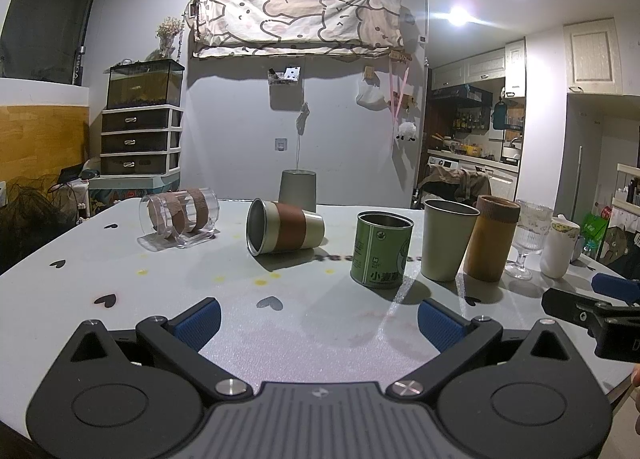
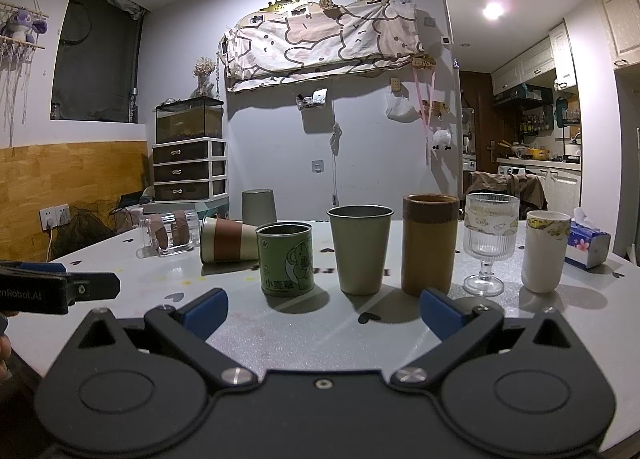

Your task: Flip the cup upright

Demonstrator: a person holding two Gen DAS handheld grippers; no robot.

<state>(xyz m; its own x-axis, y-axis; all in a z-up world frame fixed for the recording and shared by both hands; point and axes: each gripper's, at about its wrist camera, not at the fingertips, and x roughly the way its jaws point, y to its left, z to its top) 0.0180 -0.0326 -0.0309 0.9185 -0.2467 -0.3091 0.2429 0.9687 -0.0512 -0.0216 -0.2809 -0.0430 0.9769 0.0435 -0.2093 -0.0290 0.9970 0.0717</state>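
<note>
On the worktop (image 1: 120, 259) the steel cup (image 1: 284, 232) lay sideways, probably light, rigid, slippery; its brown sleeve looked grippiest; both tongs, left (image 1: 320, 325) and right (image 2: 322, 317), were spread, empty.

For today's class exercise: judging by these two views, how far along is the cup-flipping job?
Done: five cups, from the green tin to the white cup, stand upright. In hand: nothing; both grippers are open. Left: the banded cup and clear cup on their sides, the grey cup upside down.
</note>
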